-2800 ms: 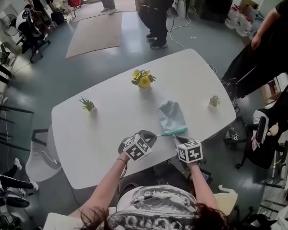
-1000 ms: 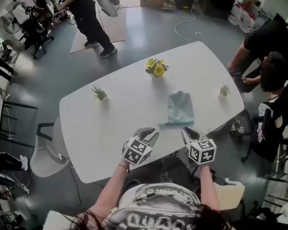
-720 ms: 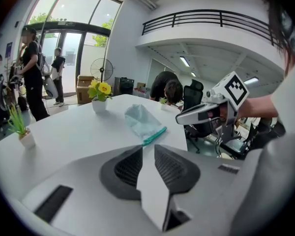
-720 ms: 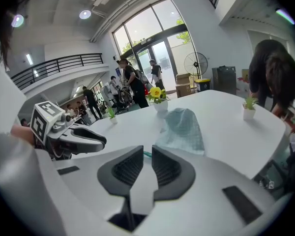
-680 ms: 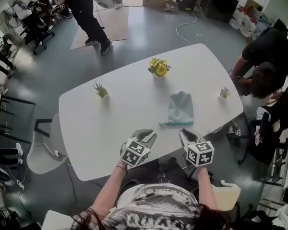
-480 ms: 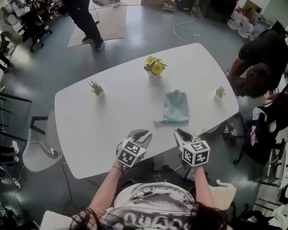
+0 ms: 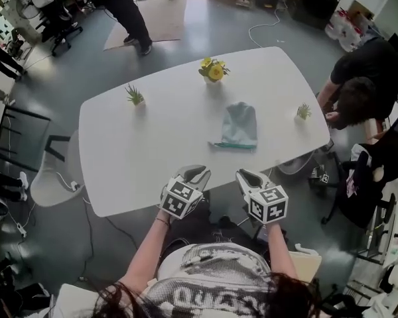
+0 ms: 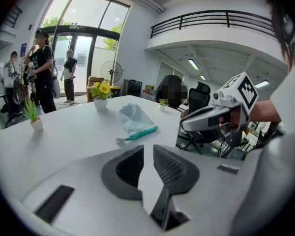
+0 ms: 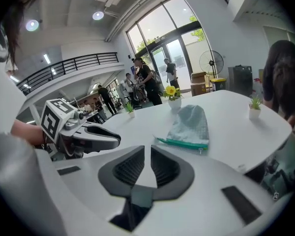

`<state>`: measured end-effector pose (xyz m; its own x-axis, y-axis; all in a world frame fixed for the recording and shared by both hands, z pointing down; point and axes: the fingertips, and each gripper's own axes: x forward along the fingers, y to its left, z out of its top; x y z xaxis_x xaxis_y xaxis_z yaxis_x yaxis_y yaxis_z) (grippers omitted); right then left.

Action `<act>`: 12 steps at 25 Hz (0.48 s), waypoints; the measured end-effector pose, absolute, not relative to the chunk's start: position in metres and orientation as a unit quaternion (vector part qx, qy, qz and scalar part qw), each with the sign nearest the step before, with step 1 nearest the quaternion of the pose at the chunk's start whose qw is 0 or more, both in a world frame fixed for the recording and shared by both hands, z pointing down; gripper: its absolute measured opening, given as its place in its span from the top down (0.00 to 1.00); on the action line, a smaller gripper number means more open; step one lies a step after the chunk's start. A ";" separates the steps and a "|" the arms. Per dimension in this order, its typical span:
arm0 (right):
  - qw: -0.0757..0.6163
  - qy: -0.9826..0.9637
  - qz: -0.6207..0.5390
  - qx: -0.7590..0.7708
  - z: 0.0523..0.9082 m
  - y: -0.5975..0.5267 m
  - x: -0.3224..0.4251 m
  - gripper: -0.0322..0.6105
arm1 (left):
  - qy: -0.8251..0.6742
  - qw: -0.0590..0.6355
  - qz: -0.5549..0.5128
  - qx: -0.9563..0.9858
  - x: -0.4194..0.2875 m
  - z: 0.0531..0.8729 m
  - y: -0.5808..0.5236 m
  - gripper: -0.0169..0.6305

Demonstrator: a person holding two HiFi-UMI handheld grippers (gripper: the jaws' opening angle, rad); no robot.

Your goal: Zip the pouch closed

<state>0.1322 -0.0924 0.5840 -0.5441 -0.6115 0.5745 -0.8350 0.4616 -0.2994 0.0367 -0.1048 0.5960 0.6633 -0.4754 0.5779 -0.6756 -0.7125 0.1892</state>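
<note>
The pouch (image 7: pixel 237 126) lies flat on the counter (image 7: pixel 152 144), well apart from the left hand-held gripper (image 7: pixel 194 175) — jaws narrowly parted, just been closing on nothing — and the right hand-held gripper (image 7: pixel 244 176), jaws slightly apart, empty.

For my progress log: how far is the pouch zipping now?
Done, apparently: the pouch lies flat, its green zipper looks closed. In hand: nothing; the left gripper, jaws just closing on nothing, and right gripper hang empty at the table edge. Remaining: seemingly nothing.
</note>
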 end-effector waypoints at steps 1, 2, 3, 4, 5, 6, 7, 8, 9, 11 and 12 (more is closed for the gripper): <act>0.198 -0.835 0.280 0.431 0.583 -0.086 0.133 0.90 | -0.328 0.199 0.251 0.889 0.039 0.595 -0.098 0.87; 0.198 -0.838 0.276 0.426 0.581 -0.080 0.134 0.90 | -0.331 0.201 0.250 0.887 0.041 0.595 -0.090 0.87; 0.198 -0.842 0.272 0.422 0.579 -0.074 0.133 0.91 | -0.336 0.204 0.249 0.885 0.042 0.594 -0.082 0.88; 0.198 -0.846 0.268 0.417 0.577 -0.068 0.133 0.91 | -0.342 0.205 0.246 0.884 0.042 0.592 -0.075 0.88; 0.197 -0.850 0.264 0.411 0.575 -0.062 0.132 0.92 | -0.349 0.206 0.241 0.882 0.043 0.590 -0.068 0.88; 0.196 -0.854 0.260 0.406 0.573 -0.056 0.132 0.93 | -0.357 0.206 0.236 0.880 0.044 0.587 -0.061 0.88; 0.194 -0.858 0.257 0.401 0.571 -0.051 0.131 0.93 | -0.364 0.206 0.231 0.878 0.044 0.585 -0.054 0.88; 0.190 -0.862 0.254 0.396 0.569 -0.045 0.130 0.94 | -0.371 0.206 0.227 0.877 0.045 0.582 -0.047 0.88; 0.186 -0.865 0.250 0.392 0.566 -0.041 0.128 0.94 | -0.376 0.206 0.223 0.875 0.045 0.580 -0.039 0.89; 0.178 -0.873 0.244 0.384 0.560 -0.032 0.125 0.95 | -0.387 0.206 0.218 0.872 0.046 0.576 -0.024 0.90; 0.173 -0.876 0.241 0.380 0.557 -0.028 0.122 0.96 | -0.393 0.205 0.215 0.870 0.045 0.574 -0.018 0.91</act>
